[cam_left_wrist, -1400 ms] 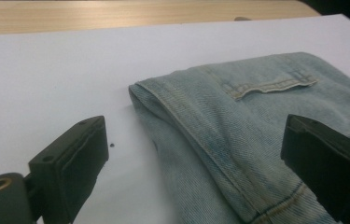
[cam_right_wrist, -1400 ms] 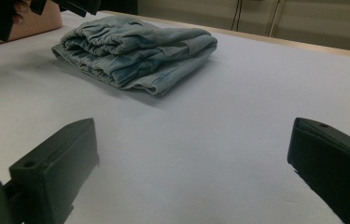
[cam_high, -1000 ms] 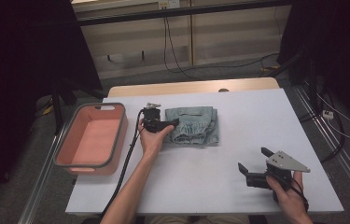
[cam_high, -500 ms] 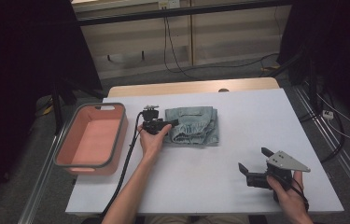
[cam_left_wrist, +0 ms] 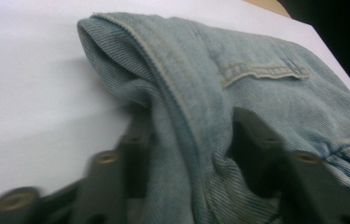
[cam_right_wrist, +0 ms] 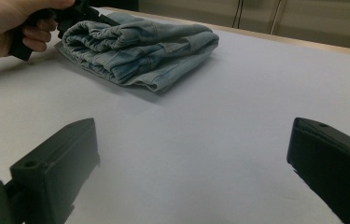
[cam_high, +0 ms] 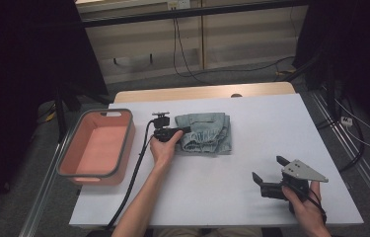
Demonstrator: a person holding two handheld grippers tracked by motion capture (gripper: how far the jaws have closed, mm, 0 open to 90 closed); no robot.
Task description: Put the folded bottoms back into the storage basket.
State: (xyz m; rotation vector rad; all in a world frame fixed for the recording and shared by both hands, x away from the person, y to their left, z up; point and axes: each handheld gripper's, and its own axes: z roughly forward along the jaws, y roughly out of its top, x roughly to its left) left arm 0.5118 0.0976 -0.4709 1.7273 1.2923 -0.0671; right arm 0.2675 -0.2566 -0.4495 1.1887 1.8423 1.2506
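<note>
Folded light-blue jeans (cam_high: 204, 133) lie on the white surface (cam_high: 251, 148), a little left of its middle and toward the far side. The left gripper (cam_high: 185, 131) is at the left edge of the jeans, held level in the person's left hand (cam_high: 165, 148), with its black cable trailing back along the forearm toward the near edge. In the left gripper view its two black fingers (cam_left_wrist: 130, 163) have just been closing and now sit on either side of a bunched fold of denim (cam_left_wrist: 186, 140), which wrinkles between them, so the fingers are gripping the jeans at that edge. The rest of the garment rests flat on the surface. To the left of the jeans, well apart from them, a salmon-pink bin (cam_high: 74, 168) with a grey rim sits at the left side of the surface. The right gripper (cam_high: 269, 175) is near the right front corner, held in the person's right hand (cam_high: 308, 210) with its grey three-cornered plate on top; its fingers (cam_right_wrist: 56, 168) stand wide apart with nothing but bare surface between them, well away from the jeans (cam_right_wrist: 140, 51).
</note>
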